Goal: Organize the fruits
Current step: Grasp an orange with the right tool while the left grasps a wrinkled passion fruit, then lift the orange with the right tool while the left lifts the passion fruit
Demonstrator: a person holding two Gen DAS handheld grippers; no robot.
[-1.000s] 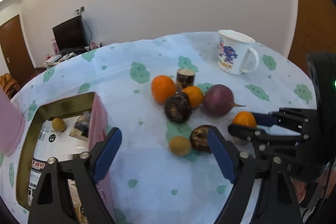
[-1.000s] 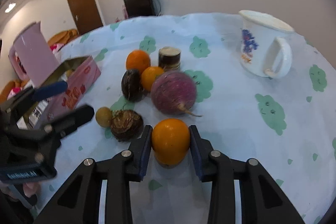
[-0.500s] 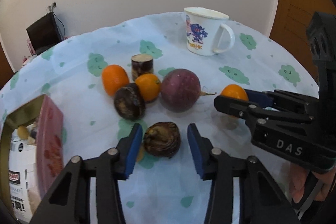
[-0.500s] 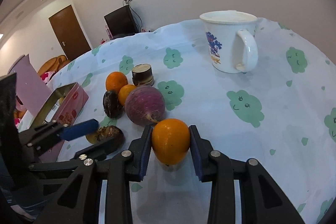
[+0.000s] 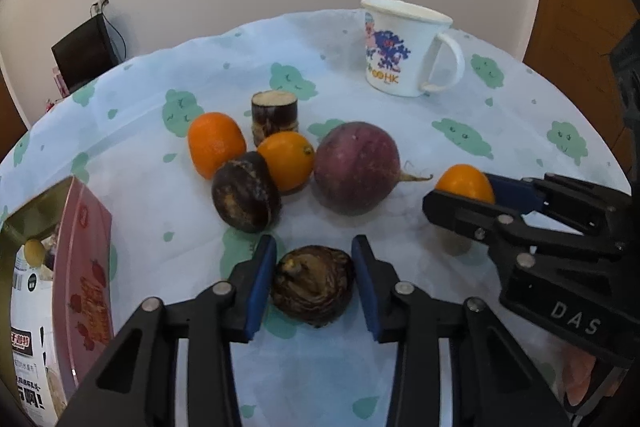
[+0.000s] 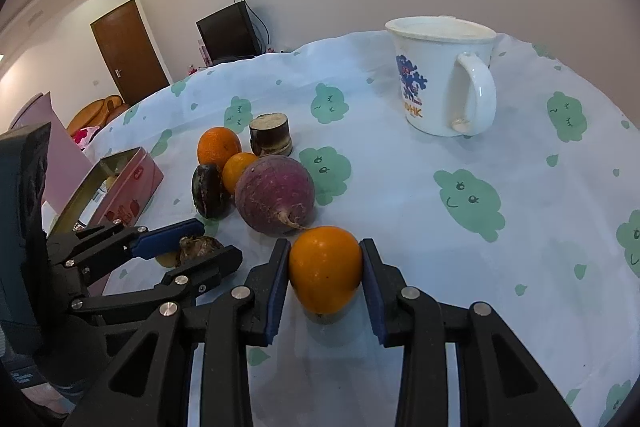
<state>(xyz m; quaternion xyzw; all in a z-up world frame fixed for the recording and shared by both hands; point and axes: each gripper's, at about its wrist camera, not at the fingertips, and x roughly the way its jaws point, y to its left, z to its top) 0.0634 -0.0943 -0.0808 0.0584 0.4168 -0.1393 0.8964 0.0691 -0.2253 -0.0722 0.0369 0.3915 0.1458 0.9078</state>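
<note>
I see the table (image 5: 400, 107) under its cloud-print cloth, the white mug (image 5: 400, 51) at the back. Beside the purple radish (image 5: 356, 173), my right gripper (image 6: 325, 269) sits clamped on an orange fruit (image 6: 324, 267). My left gripper (image 5: 314, 283) is closing around a brown wrinkled fruit (image 5: 314, 283), pads touching its sides.

A mug (image 5: 404, 49) is set at the far side of the table (image 5: 520, 131). Nearer, a cluster of fruits (image 5: 288, 159) is gathered at the middle, with a cut stalk piece (image 5: 274, 115) behind it. A box (image 5: 60, 267) is placed at the left edge.
</note>
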